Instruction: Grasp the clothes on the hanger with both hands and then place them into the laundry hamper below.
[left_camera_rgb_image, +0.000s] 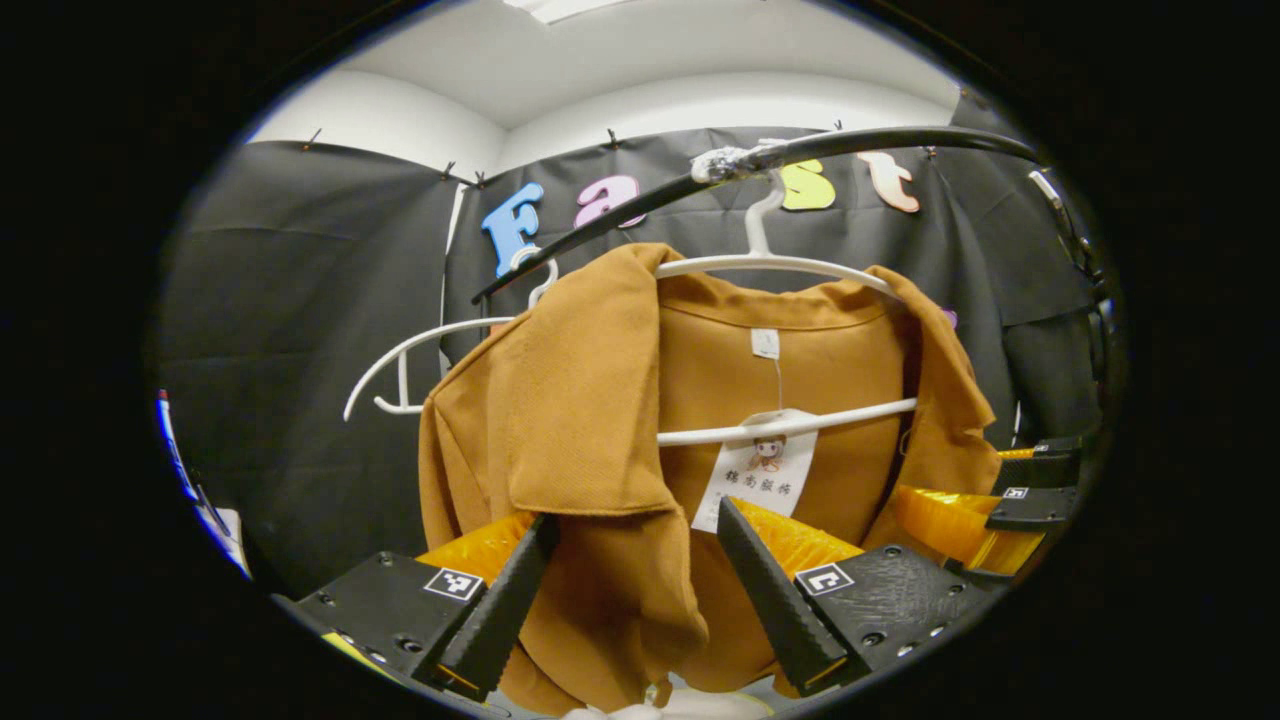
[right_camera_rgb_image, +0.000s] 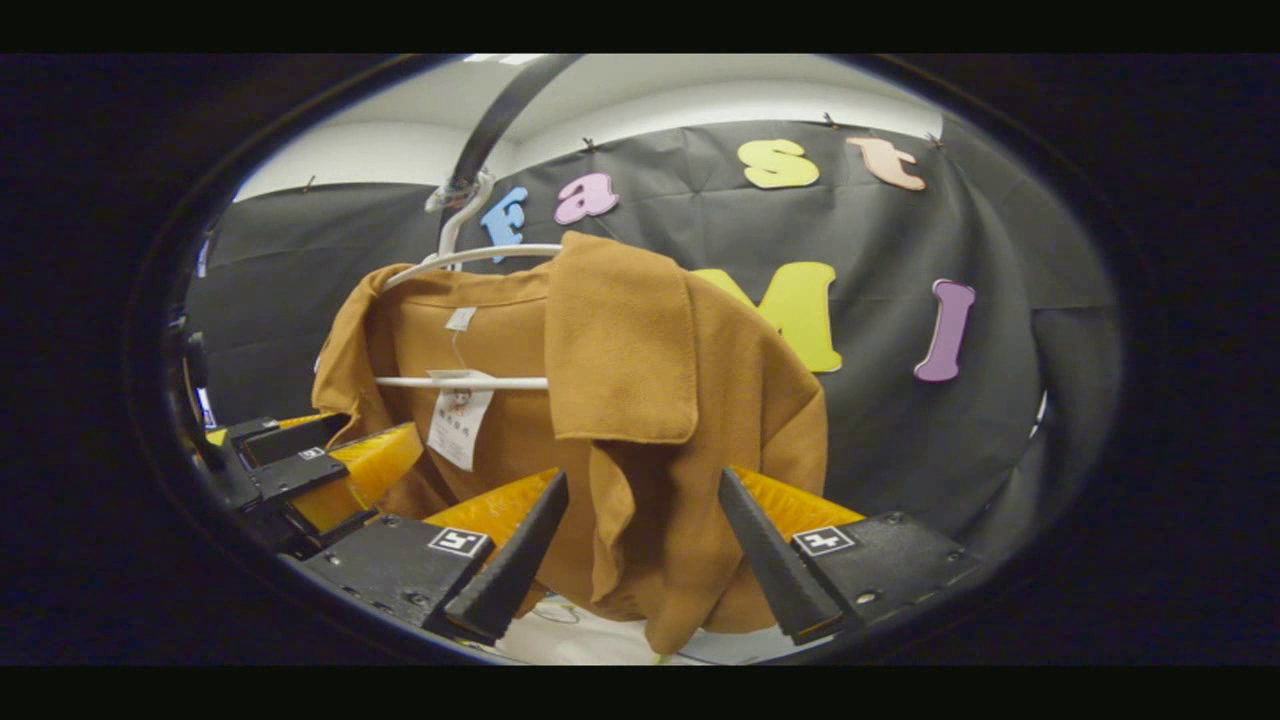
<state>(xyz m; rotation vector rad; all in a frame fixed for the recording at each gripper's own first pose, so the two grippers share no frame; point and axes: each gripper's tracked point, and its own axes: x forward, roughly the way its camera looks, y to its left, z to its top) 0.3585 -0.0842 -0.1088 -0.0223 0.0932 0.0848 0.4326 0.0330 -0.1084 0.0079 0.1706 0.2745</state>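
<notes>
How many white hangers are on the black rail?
2. One hanger carries the brown jacket. An empty hanger hangs beside it, partly behind the jacket's shoulder in the left gripper view. More may be hidden behind the jacket.

Black rail (left_camera_rgb_image: 880, 140) carries white hanger (left_camera_rgb_image: 770, 262) with brown shirt (left_camera_rgb_image: 590, 420).

Tan-brown jacket (left_camera_rgb_image: 560, 420) on a white hanger (left_camera_rgb_image: 790, 265); its tag (left_camera_rgb_image: 757, 472) looks white.

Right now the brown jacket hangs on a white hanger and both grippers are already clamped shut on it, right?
Not quite. The jacket does hang on the white hanger, but both grippers are open, their fingers spread either side of the cloth: left gripper in the left gripper view, right gripper in the right gripper view.
</notes>
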